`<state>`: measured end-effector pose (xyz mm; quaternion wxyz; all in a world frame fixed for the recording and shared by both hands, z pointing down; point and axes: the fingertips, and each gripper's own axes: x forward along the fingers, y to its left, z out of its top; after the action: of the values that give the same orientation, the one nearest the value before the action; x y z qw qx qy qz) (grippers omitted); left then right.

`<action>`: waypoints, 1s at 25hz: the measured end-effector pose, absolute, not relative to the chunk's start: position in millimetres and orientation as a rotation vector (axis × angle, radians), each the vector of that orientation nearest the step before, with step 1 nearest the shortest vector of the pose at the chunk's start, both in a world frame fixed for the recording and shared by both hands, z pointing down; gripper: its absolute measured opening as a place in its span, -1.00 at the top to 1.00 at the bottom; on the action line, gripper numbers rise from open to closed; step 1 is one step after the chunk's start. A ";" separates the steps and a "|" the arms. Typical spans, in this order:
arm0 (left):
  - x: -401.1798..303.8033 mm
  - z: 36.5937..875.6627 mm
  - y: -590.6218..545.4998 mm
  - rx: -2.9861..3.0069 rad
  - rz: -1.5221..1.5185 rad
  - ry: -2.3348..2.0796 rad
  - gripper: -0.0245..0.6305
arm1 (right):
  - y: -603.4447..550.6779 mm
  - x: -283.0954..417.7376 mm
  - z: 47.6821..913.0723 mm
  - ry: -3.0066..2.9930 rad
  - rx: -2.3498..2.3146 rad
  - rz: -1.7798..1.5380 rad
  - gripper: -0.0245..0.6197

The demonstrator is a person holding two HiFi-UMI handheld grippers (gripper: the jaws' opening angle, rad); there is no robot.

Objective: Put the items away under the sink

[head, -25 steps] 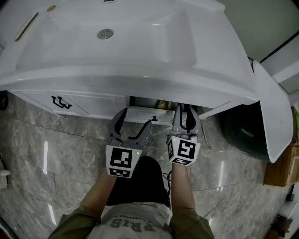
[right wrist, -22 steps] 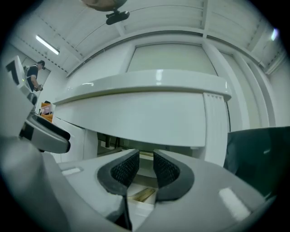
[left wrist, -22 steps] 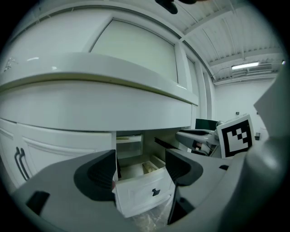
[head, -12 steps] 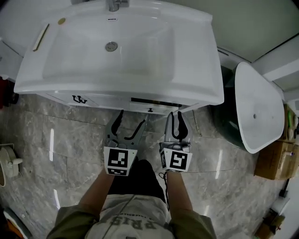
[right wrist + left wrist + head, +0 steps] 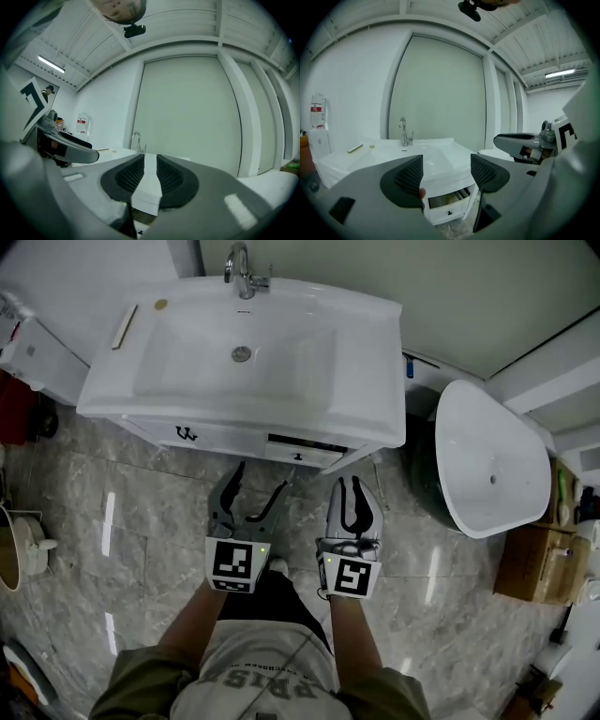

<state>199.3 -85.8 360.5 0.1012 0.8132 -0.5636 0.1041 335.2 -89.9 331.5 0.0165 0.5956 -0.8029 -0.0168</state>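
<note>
- While the drawer (image 5: 302, 450) under the sink (image 5: 187, 381) stands slightly ajar, something pale and yellowish (image 5: 451, 198) shows in its gap; those look like the stowed items, though what they are is too small to tell.
- If the drawer is shoved shut with anything riding high inside, it could jam against the cabinet front or crush what is in there.
- A thin stick (image 5: 125, 326) lies on the sink's ledge near the tap (image 5: 242, 270); if it counts as an item, it risks being left out.
- Left gripper (image 5: 262, 476) hangs in front of the cabinet with its jaws wide apart and nothing between them; the sink and drawer show through the gap.
- Right gripper (image 5: 351, 482) is beside it, its jaws drawn to a narrow slit; only the white cabinet shows through, so I judge it empty.
- Both grippers are well clear of the drawer, so a push from here could land off-centre or clip the overhanging sink rim.
- A loose white basin (image 5: 487, 456) sits just right of the cabinet; a wide swing of the right arm could knock it.
</note>
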 end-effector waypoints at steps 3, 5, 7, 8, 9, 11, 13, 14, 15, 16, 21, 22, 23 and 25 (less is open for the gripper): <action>200.6 334.0 -66.6 2.395 0.286 -1.685 -0.04 | -69.1 342.2 307.2 -2.485 1.815 -0.080 0.68; 200.2 321.2 -52.0 2.383 0.278 -1.701 0.04 | -54.4 347.0 293.2 -2.478 1.810 -0.096 0.70; 199.4 308.6 -38.5 2.374 0.256 -1.729 0.16 | -40.3 352.6 279.9 -2.471 1.812 -0.106 0.74; 198.8 301.8 -33.4 2.372 0.238 -1.749 0.24 | -34.6 355.8 273.6 -2.469 1.816 -0.111 0.80; 198.0 295.3 -29.2 2.372 0.221 -1.769 0.38 | -29.4 358.9 268.0 -2.469 1.822 -0.112 0.80; 196.6 285.1 -22.0 2.374 0.199 -1.804 0.53 | -19.8 364.8 259.5 -2.470 1.836 -0.111 0.81; 194.9 277.1 -15.5 2.373 0.187 -1.839 0.67 | -10.2 369.8 253.7 -2.466 1.847 -0.118 0.92; 194.2 273.1 -12.2 2.374 0.181 -1.857 0.74 | -5.3 371.7 251.4 -2.465 1.848 -0.123 0.92; 193.9 269.0 -9.3 2.376 0.174 -1.873 0.79 | -1.1 373.4 249.2 -2.464 1.847 -0.128 0.92; 194.0 265.1 -7.1 2.379 0.167 -1.886 0.83 | 2.3 374.9 247.1 -2.464 1.847 -0.131 0.92; 198.5 250.4 -3.5 2.410 0.112 -1.914 0.89 | 10.8 377.9 237.9 -2.466 1.850 -0.157 0.92; 200.6 246.8 -3.4 2.421 0.099 -1.915 0.89 | 12.0 378.0 235.8 -2.464 1.852 -0.168 0.92; 202.4 244.2 -2.7 2.430 0.094 -1.914 0.89 | 13.4 377.7 233.6 -2.464 1.855 -0.179 0.92; 205.4 240.7 -1.1 2.443 0.092 -1.909 0.89 | 16.0 376.4 229.3 -2.464 1.860 -0.194 0.92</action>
<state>205.4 -1.1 240.7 0.0201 0.7874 -0.6153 0.0297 376.4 16.0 229.3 0.0240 0.6010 -0.7964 -0.0627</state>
